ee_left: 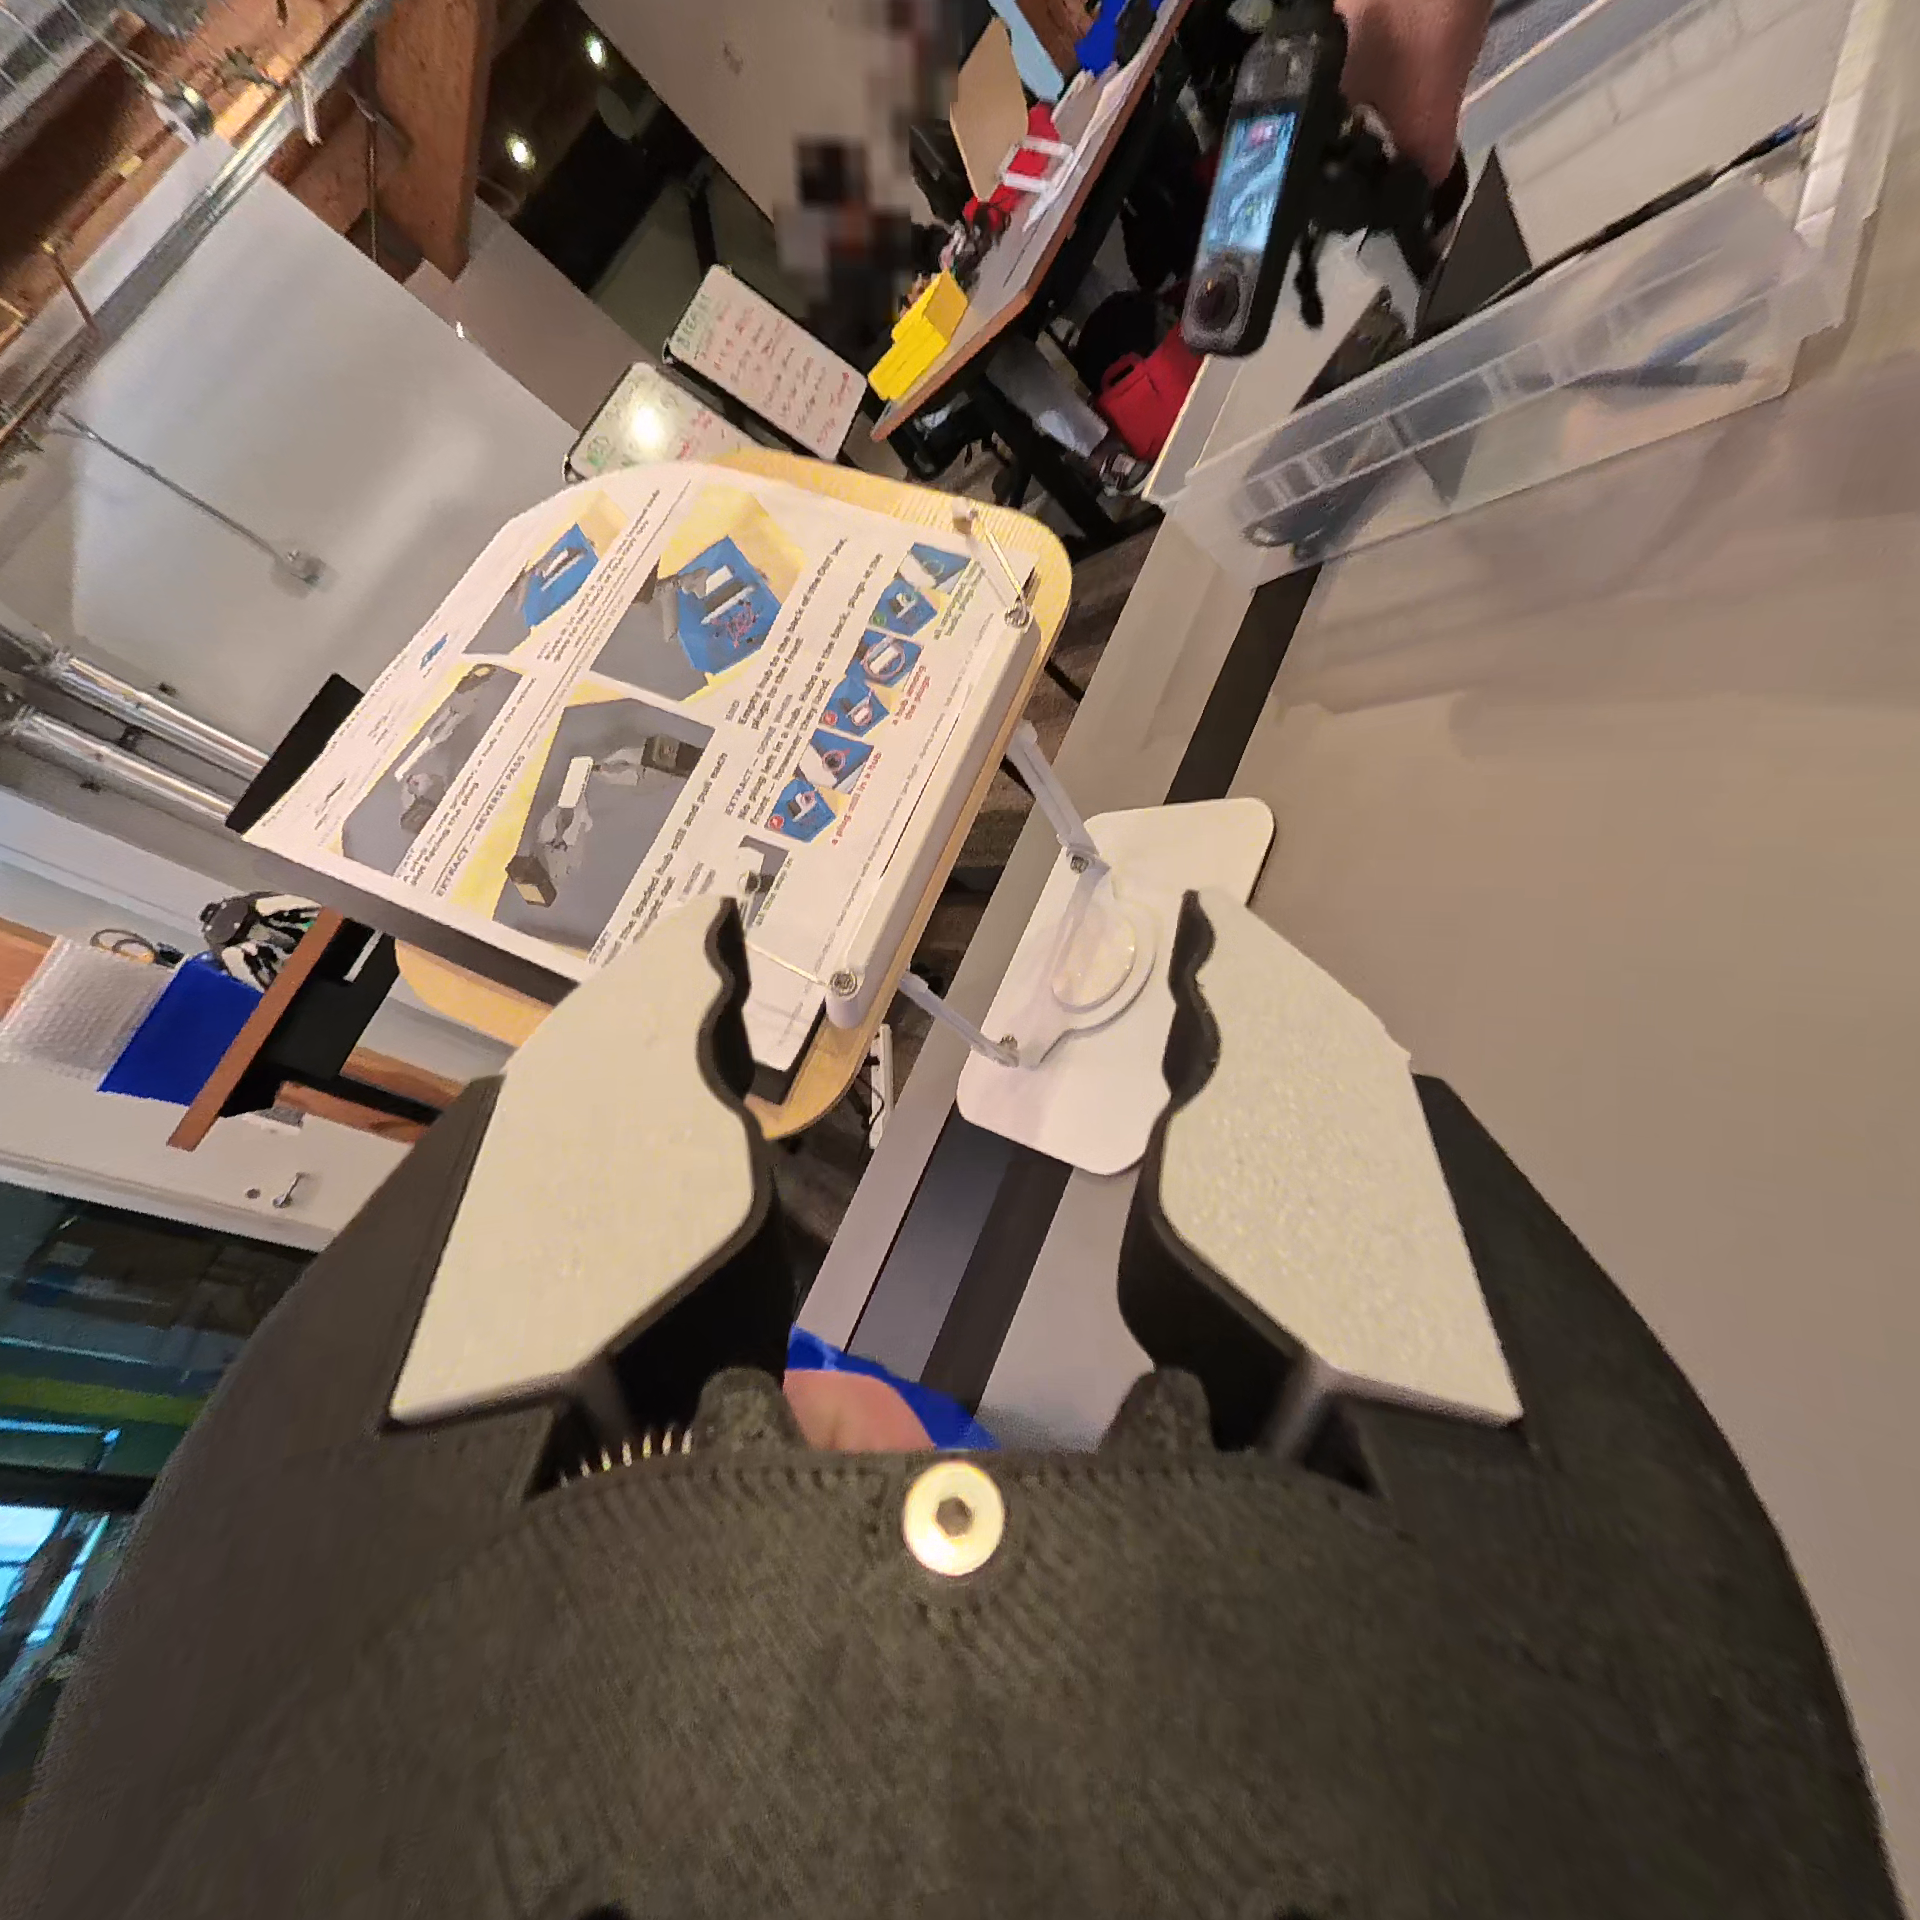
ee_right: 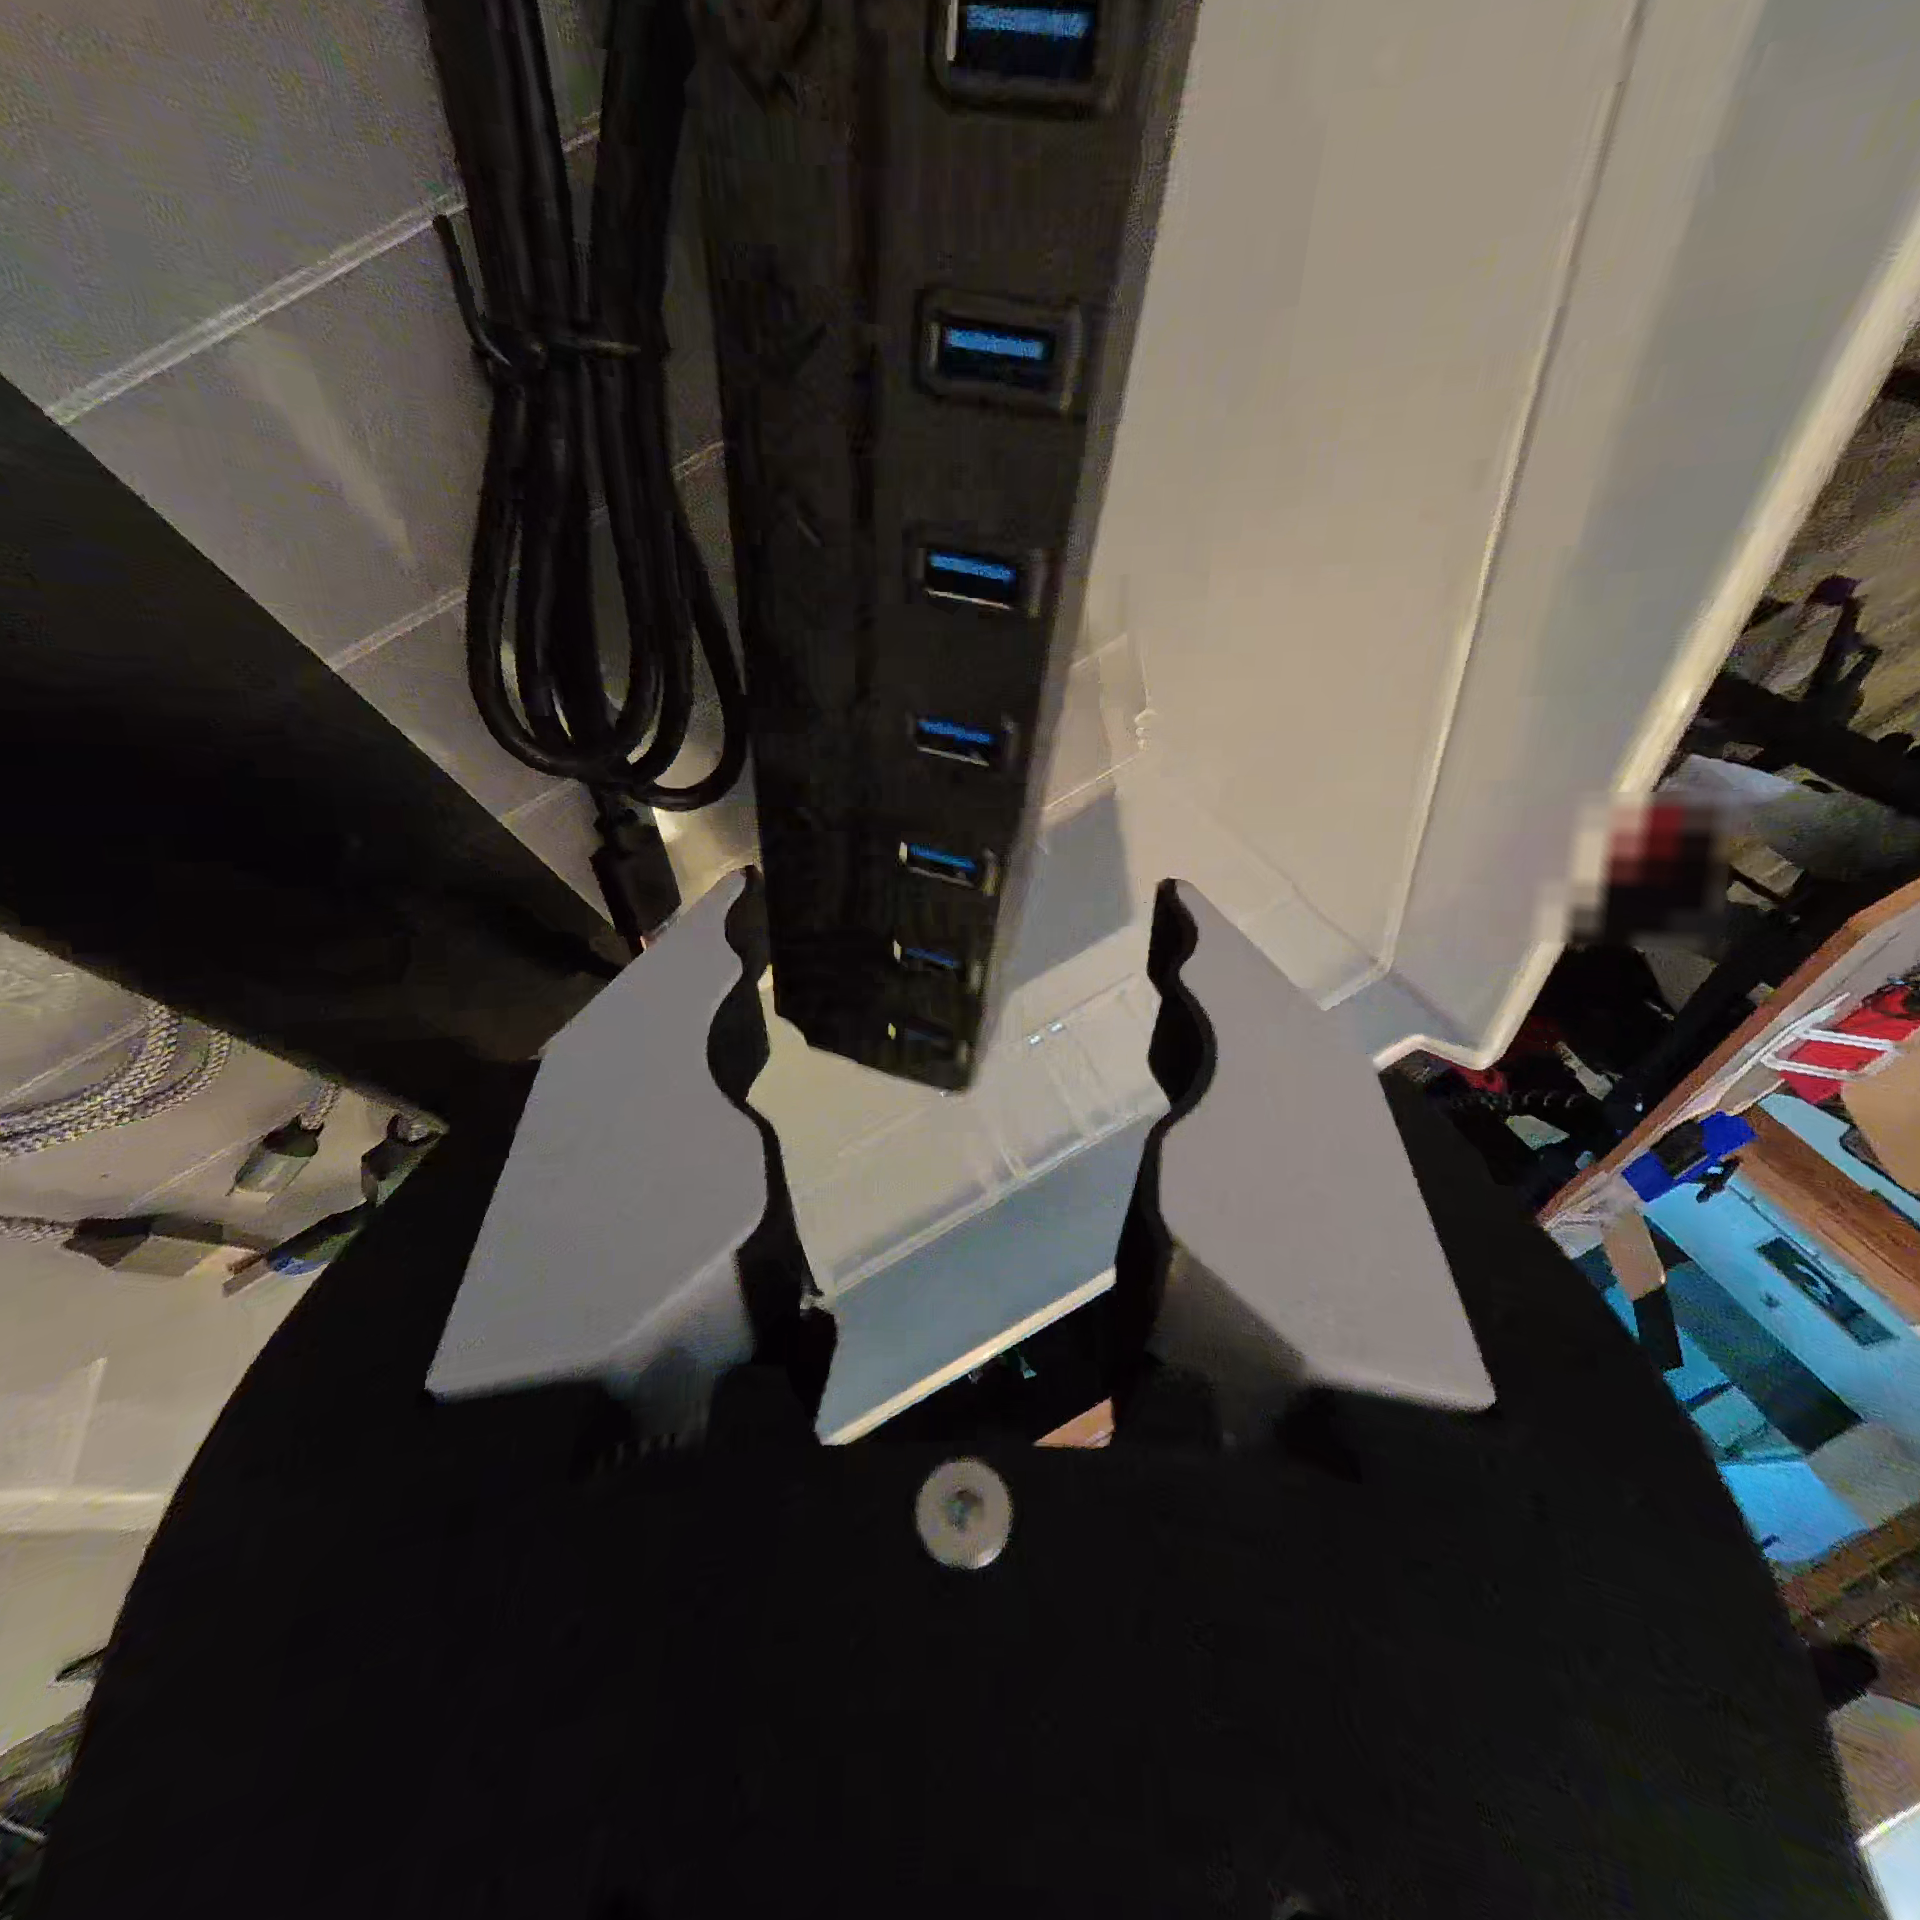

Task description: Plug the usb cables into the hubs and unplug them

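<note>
In the right wrist view a long black USB hub (ee_right: 935,468) with several blue ports runs from the top of the frame down to my right gripper (ee_right: 956,888). The hub's near end lies between the fingertips, close to the left finger (ee_right: 623,1143). The jaws stand wide apart and do not clamp it. A bundled black cable (ee_right: 561,582) hangs left of the hub. Grey braided cables (ee_right: 125,1060) with USB plugs (ee_right: 156,1247) lie at the lower left. My left gripper (ee_left: 958,909) is open and empty, tilted, facing a document stand.
A printed instruction sheet (ee_left: 665,707) sits on a white stand (ee_left: 1101,997) at the table edge. A clear plastic bin (ee_left: 1507,395) is at the upper right; its wall (ee_right: 1351,416) is behind the hub. A hand holds a black device with a screen (ee_left: 1247,187). Cluttered benches stand beyond. The tips of one gripper are about 60 cm away from the tips of the other.
</note>
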The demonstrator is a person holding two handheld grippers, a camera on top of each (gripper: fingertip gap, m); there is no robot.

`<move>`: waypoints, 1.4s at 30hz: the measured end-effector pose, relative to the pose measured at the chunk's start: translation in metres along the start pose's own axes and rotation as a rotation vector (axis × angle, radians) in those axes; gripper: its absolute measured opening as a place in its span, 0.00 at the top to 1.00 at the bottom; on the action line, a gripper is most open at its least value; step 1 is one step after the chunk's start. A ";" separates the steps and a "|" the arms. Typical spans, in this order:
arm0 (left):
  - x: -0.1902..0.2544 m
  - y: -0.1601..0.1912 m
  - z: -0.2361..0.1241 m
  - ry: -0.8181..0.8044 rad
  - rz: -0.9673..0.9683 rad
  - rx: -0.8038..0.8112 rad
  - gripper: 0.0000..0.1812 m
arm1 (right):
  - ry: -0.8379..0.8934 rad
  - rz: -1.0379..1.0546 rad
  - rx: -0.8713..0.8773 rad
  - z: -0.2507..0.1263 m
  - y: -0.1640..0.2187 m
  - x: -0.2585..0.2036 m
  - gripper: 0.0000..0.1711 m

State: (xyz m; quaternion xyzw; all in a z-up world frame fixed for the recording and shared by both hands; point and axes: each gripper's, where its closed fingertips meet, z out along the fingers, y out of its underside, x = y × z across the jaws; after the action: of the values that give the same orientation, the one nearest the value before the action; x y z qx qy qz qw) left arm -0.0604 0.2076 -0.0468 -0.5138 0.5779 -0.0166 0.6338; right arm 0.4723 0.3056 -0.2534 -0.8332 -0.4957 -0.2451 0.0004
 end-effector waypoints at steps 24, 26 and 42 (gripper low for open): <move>-0.111 0.127 -0.097 -0.357 -0.196 -0.307 0.65 | 0.472 -0.016 0.702 -0.309 -0.131 -0.107 0.75; -0.108 0.139 -0.092 -0.336 -0.211 -0.329 0.67 | 0.443 -0.025 0.753 -0.313 -0.145 -0.123 0.77; -0.084 0.245 -0.037 0.011 0.035 -0.730 0.74 | 0.311 -0.074 0.812 -0.276 -0.171 -0.141 0.81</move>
State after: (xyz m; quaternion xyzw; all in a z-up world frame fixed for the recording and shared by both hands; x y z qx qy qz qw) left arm -0.2560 0.3514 -0.1437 -0.6960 0.5580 0.1989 0.4058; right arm 0.1641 0.2088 -0.1095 -0.7003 -0.5755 -0.1524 0.3940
